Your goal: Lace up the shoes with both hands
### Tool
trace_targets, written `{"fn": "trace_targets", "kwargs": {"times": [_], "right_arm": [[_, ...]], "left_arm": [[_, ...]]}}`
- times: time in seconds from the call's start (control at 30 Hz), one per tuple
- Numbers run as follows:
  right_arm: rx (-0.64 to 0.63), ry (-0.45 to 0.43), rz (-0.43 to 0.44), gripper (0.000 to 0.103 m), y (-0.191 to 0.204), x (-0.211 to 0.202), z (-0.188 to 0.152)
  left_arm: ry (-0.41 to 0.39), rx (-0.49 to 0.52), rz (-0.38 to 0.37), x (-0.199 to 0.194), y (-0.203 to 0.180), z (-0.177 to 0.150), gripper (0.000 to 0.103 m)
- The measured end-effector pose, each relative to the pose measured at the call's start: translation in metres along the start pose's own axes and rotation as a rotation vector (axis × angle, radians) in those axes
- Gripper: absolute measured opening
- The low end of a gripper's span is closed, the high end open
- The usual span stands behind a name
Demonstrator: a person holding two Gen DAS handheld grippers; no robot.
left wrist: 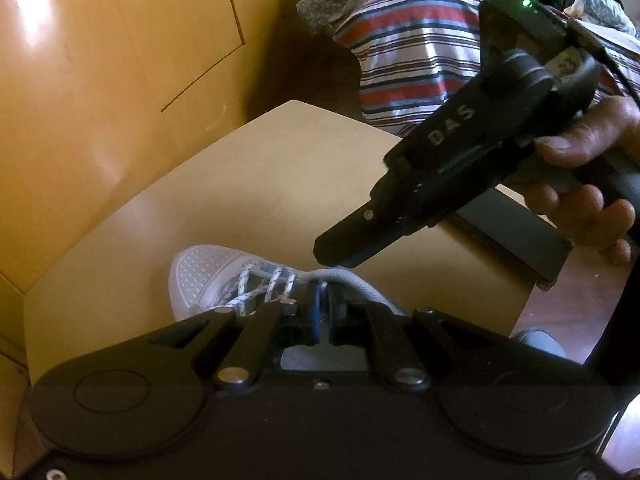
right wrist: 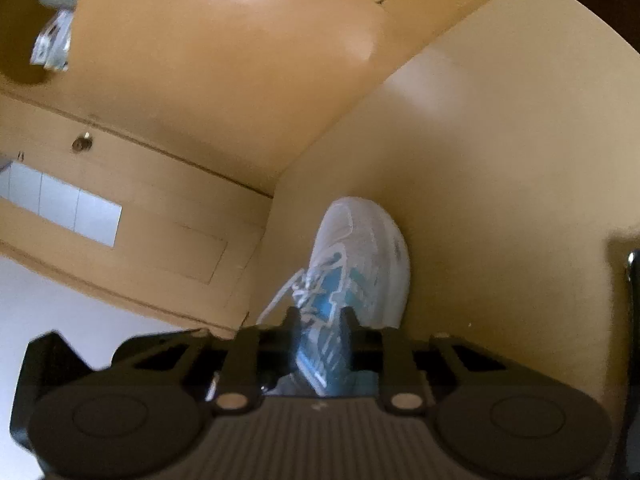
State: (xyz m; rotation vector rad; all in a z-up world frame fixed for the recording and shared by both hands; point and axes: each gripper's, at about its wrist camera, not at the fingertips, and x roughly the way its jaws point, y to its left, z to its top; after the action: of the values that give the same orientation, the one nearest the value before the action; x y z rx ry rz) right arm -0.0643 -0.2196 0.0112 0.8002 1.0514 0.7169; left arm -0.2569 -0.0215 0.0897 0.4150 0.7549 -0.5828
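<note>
The white mesh sneaker with blue accents (left wrist: 208,280) sits near the front edge of the pale wooden tabletop (left wrist: 280,184), toe pointing away. Its white-and-blue speckled lace (left wrist: 260,284) is crossed over the lower eyelets. The left gripper (left wrist: 326,308) has its fingers nearly clenched right at the tongue; can't tell if lace is pinched. The right gripper (left wrist: 340,250) hovers above the collar, fingers apparently together. My take: keep one lace end taut while the other works.
</note>
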Motion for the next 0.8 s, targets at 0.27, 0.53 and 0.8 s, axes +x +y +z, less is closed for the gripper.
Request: {"fn": "trace_targets", "kwargs": {"times": [0.27,0.53,0.8], "right_arm": [[-0.043,-0.042,0.028,0.002,0.011,0.000,0.003],[-0.132,-0.354,-0.083,0.002,0.014,-0.071,0.036],[-0.270,-0.513,-0.255,0.002,0.026,-0.112,0.038]], "left_arm": [[-0.002,0.042,0.059,-0.004,-0.008,0.001,0.032],[0.012,0.119,0.162,-0.008,-0.013,-0.009,0.054],[0.026,0.175,0.248,-0.011,-0.016,-0.018,0.055]]}}
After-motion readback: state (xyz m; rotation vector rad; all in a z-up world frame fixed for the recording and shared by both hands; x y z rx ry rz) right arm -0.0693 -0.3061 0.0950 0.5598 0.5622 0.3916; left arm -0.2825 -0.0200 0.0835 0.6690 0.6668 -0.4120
